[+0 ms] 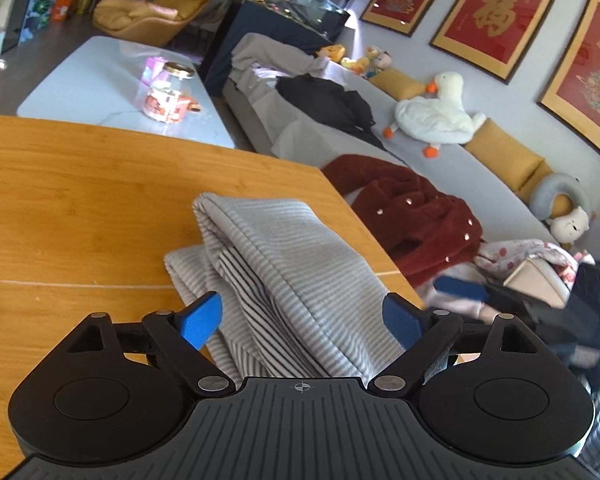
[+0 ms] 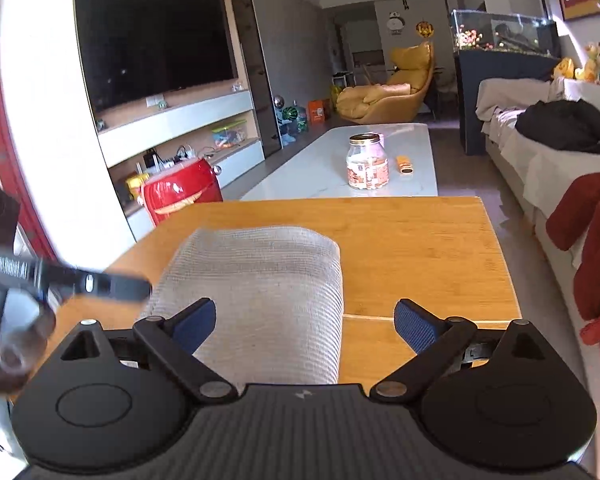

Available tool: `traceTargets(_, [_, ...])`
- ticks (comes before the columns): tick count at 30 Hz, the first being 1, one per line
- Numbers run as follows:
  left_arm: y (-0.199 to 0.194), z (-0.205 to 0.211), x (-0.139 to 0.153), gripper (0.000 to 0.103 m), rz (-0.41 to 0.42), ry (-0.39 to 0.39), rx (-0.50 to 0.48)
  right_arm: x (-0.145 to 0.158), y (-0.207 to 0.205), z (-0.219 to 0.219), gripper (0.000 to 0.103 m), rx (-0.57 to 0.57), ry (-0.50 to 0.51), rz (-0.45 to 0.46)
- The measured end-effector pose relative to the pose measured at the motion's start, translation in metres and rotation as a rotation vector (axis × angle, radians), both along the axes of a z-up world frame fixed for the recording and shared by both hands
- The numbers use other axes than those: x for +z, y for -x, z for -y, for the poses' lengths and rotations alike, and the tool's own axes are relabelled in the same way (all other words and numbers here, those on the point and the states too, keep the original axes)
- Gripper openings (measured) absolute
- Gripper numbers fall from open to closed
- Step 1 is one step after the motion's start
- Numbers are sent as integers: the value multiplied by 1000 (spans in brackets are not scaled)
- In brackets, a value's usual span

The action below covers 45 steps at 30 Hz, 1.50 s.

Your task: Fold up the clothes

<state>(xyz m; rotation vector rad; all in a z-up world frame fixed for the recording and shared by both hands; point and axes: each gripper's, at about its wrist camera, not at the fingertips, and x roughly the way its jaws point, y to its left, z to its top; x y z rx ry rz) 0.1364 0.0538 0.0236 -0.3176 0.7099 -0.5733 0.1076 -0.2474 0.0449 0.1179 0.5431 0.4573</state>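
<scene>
A grey striped garment (image 1: 284, 272) lies folded into a thick bundle on the wooden table (image 1: 80, 208). My left gripper (image 1: 302, 320) is open, its blue fingers standing either side of the bundle's near end. In the right wrist view the same garment (image 2: 260, 292) shows as a neat folded roll on the table (image 2: 420, 248). My right gripper (image 2: 304, 328) is open above its near end, with the cloth under the left finger. The left gripper's body (image 2: 60, 280) shows blurred at the left edge of that view.
A white coffee table (image 2: 332, 168) with a glass jar (image 2: 367, 162) stands beyond the wooden table. A grey sofa (image 1: 440, 160) on the right holds a red coat (image 1: 416, 216), a black garment (image 1: 328, 100), a plush goose (image 1: 436, 116) and more clothes. A red suitcase (image 2: 180, 192) stands left.
</scene>
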Motion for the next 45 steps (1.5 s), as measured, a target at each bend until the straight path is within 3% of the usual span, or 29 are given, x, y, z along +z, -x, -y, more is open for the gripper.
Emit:
traceTargets(5, [5,18,-24,85,-25,-119,-59,-1,-62,-11,97,16,-59,-52])
traceTargets(7, [6,20,-33,86,-33,-146,-67,-12,-90,-18,96,5,-74,-121])
traceTargets(9, [6,15,-34,86,-40,-130,-62,-24,-109,-24,89,10,-129,-209])
traceTargets(10, [6,13,-35,86,-44,-122,-60,-28,-115,-26,76,19,-165,-244])
traceTargets(11, [6,12,-35,86,-43,-124,-60,-32,-121,-28,70,28,-201,-279])
traceTargets(16, [7,7,-37,87,-36,-139,-62,-9,-93,-38,61,146,-248,-110])
traceTargets(21, [5,6,-37,88,-33,-137,-63,-26,-82,-59,62,68,76,-88])
traceTargets(25, [8,6,-36,88,-30,-135,-57,-22,-72,-35,78,46,-72,-144])
traceTargets(29, [10,-4,-36,88,-76,-36,-74,-33,-51,-4,89,78,-221,-219])
traceTargets(33, [8,-8,-44,91,-113,15,-91,-62,-30,9,90,79,-313,-316])
traceTargets(35, [7,-7,-46,90,-118,12,-87,-65,-22,3,71,88,-290,-302])
traceTargets(37, [5,-6,-46,90,-119,1,-84,-52,-12,-7,66,107,-222,-230])
traceTargets(40, [6,-4,-45,91,-109,-32,-73,-31,4,-19,64,196,-187,-131])
traceTargets(45, [9,-5,-44,92,-95,-57,-59,-38,11,-41,64,189,29,-139])
